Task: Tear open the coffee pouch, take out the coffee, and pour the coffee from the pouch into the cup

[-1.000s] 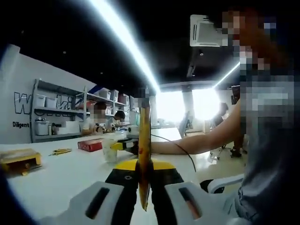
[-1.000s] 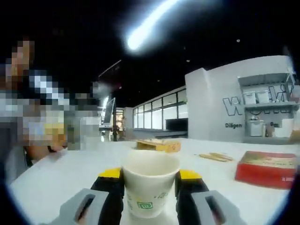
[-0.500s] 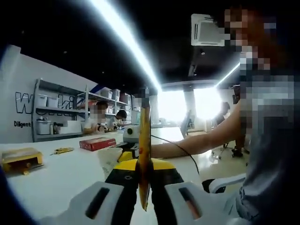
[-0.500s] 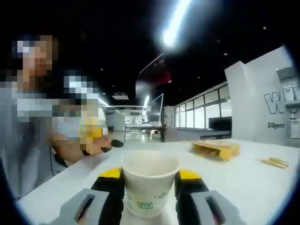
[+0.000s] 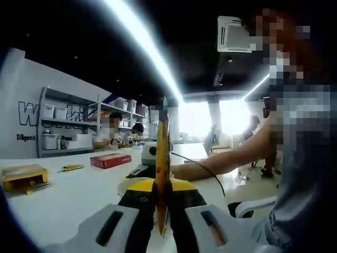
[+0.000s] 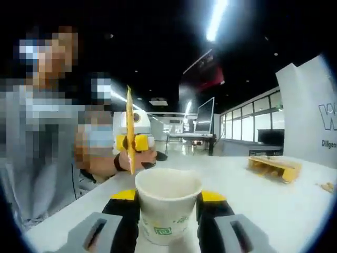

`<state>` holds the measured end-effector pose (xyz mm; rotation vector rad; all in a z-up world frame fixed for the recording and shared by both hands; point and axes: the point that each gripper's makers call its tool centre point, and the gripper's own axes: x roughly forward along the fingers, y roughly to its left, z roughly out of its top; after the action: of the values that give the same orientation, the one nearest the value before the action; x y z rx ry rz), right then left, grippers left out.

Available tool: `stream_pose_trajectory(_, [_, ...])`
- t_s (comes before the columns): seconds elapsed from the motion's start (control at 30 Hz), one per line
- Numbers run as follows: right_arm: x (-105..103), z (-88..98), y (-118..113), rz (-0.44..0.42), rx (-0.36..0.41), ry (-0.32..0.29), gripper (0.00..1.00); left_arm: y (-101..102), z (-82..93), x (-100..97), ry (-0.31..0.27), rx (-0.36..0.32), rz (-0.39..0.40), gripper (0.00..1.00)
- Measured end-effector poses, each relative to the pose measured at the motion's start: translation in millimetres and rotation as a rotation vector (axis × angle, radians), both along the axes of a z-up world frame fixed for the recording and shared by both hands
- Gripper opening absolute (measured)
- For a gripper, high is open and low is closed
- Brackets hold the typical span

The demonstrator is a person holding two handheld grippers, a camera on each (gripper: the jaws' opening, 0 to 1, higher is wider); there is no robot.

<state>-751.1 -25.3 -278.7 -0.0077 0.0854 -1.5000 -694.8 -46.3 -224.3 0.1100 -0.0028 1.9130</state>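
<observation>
Two grippers are loaded: the right gripper clamps the paper cup above the white table, and the left gripper pinches the upright yellow coffee pouch edge-on. Open tabletop lies ahead; the red box sits farther back. Since 0.5 s ago, the pouch has entered the right gripper view beyond the cup.

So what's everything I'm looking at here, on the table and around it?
Coffee pouch: one, yellow, held upright and edge-on in the left tool.
Paper cup: one, white with a small green mark, gripped in the right tool.
Red box: one, lying flat on the table.
Yellow box: one, on the table's far-left side in the left gripper view.
Table: one, white.
Shelving unit: one, grey, against the wall, holding white containers.
Ceiling light strip: one, bright white, overhead.
Left tool: shut on the pouch.
Right tool: shut on the cup.
</observation>
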Motion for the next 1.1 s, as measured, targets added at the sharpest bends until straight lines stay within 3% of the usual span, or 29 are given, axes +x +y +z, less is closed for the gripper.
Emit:
stream_pose_trajectory(0.17, [21.0, -2.9, -8.9, 0.054, 0.01, 0.044, 0.44, -1.8, 2.3, -1.6, 0.018, 0.006, 0.019, 0.11])
stream_pose_trajectory(0.37, [17.8, -2.6, -5.8, 0.045, 0.004, 0.05, 0.46, -2.3, 2.0, -3.1, 0.009, 0.009, 0.025, 0.11])
stream_pose_trajectory(0.43, [17.4, -4.0, -5.6, 0.045, 0.012, 0.053, 0.51, -1.9, 1.7, -2.8, 0.007, 0.008, 0.023, 0.11])
stream_pose_trajectory(0.53, [15.3, -0.9, -4.0, 0.05, -0.001, 0.02, 0.6, -2.3, 1.8, -3.5, 0.002, 0.011, 0.021, 0.11])
stream_pose_trajectory(0.7, [5.0, 18.7, 5.5, 0.036, -0.097, -0.089, 0.63, -2.6, 2.1, -5.1, -0.011, 0.017, 0.02, 0.11])
stream_pose_trajectory(0.77, [0.7, 28.5, 10.5, 0.033, -0.145, -0.13, 0.63, -6.4, 10.7, -8.9, -0.029, 0.062, 0.034, 0.11])
stream_pose_trajectory(0.83, [-0.5, 30.4, 13.5, 0.035, -0.142, -0.129, 0.64, -10.4, 21.7, -10.6, -0.07, 0.122, 0.031, 0.11])
stream_pose_trajectory(0.97, [5.0, 39.3, 13.5, 0.026, -0.151, -0.132, 0.64, -13.9, 35.2, -13.7, -0.055, 0.114, 0.063, 0.11])
stream_pose_trajectory(1.03, [9.3, 46.3, 11.2, 0.022, -0.153, -0.138, 0.57, -11.8, 42.5, -12.7, -0.049, 0.119, 0.063, 0.11])
stream_pose_trajectory(1.1, [11.8, 49.8, 11.4, 0.009, -0.143, -0.103, 0.53, -6.6, 51.4, -13.8, -0.039, 0.129, 0.069, 0.11])
